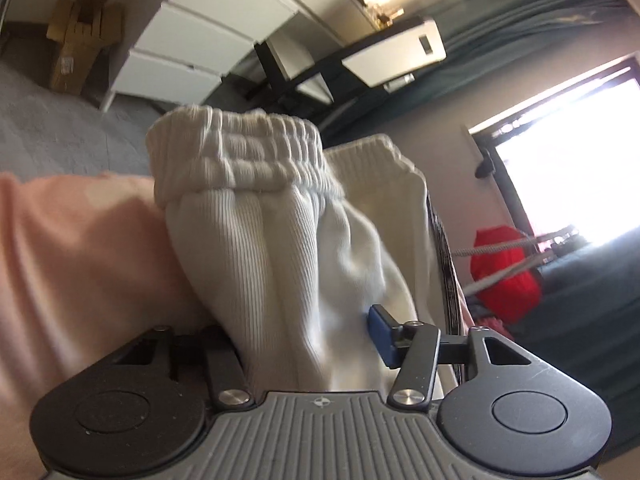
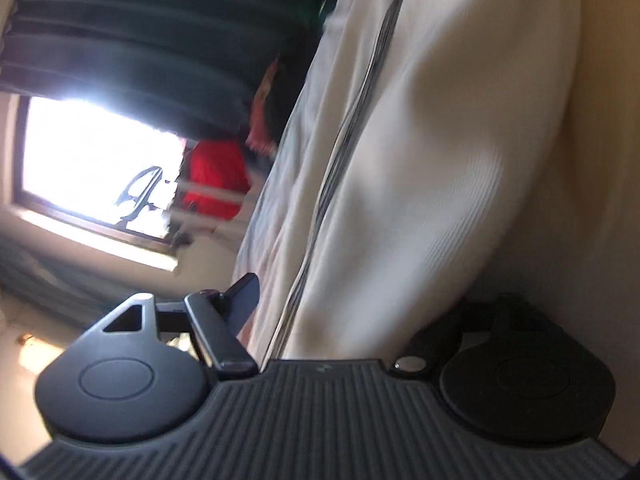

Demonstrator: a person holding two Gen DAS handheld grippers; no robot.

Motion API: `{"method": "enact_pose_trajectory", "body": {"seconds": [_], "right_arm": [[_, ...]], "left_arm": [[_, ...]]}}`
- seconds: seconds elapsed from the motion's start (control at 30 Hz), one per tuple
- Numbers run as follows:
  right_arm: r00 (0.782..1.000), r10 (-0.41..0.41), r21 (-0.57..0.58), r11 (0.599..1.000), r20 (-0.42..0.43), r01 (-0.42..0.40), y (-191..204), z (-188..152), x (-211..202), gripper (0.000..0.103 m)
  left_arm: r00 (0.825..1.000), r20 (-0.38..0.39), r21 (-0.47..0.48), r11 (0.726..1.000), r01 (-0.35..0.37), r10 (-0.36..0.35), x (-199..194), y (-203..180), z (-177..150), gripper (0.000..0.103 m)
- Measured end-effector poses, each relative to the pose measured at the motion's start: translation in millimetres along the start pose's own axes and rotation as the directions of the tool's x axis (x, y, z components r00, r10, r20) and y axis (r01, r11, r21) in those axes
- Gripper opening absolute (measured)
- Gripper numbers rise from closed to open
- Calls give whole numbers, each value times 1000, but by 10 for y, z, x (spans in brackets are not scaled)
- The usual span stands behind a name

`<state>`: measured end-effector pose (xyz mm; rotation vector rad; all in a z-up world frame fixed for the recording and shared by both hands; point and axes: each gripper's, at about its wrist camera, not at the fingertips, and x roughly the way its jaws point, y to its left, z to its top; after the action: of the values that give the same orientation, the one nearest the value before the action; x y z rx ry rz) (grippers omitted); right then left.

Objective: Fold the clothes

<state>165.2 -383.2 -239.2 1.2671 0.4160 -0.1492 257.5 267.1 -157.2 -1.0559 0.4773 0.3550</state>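
Observation:
A white ribbed garment [image 1: 280,240] with a gathered elastic waistband [image 1: 240,152] fills the middle of the left wrist view. My left gripper [image 1: 308,332] is shut on it just below the waistband; its blue right fingertip [image 1: 382,328] presses into the cloth and the left finger is hidden behind fabric. In the right wrist view the same white garment [image 2: 420,180] hangs with a dark stripe [image 2: 344,168] running down it. My right gripper [image 2: 344,308] is shut on this cloth; its left finger [image 2: 244,292] shows, the right one is covered.
A peach-pink cloth [image 1: 80,260] lies at the left. A white drawer unit [image 1: 192,40], cardboard boxes [image 1: 80,40] and grey carpet [image 1: 48,128] are behind. A bright window [image 1: 568,168], red fabric [image 1: 504,268] and teal curtains [image 2: 140,32] are to the side.

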Motion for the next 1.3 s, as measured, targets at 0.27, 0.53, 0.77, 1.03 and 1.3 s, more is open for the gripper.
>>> {"method": "enact_pose_trajectory", "body": {"seconds": [0.27, 0.53, 0.77, 1.03, 1.3], "right_arm": [[984, -20, -12, 1000, 175, 23, -77, 461, 71, 23], [987, 27, -83, 996, 156, -15, 130, 487, -348, 16], [997, 44, 91, 995, 64, -50, -21, 390, -876, 16], [996, -8, 115, 993, -85, 18, -93, 260, -1173, 16], [976, -33, 202, 976, -217, 78, -396, 205, -1378, 23]], "left_arm": [[996, -74, -50, 998, 39, -43, -114, -140, 354, 15], [991, -66, -28, 993, 117, -118, -786, -179, 527, 13], [988, -116, 47, 993, 107, -101, -1804, 163, 696, 13], [991, -119, 87, 994, 65, -55, -2704, 691, 790, 14], [980, -173, 150, 986, -74, 99, -2740, 1267, 536, 19]]}}
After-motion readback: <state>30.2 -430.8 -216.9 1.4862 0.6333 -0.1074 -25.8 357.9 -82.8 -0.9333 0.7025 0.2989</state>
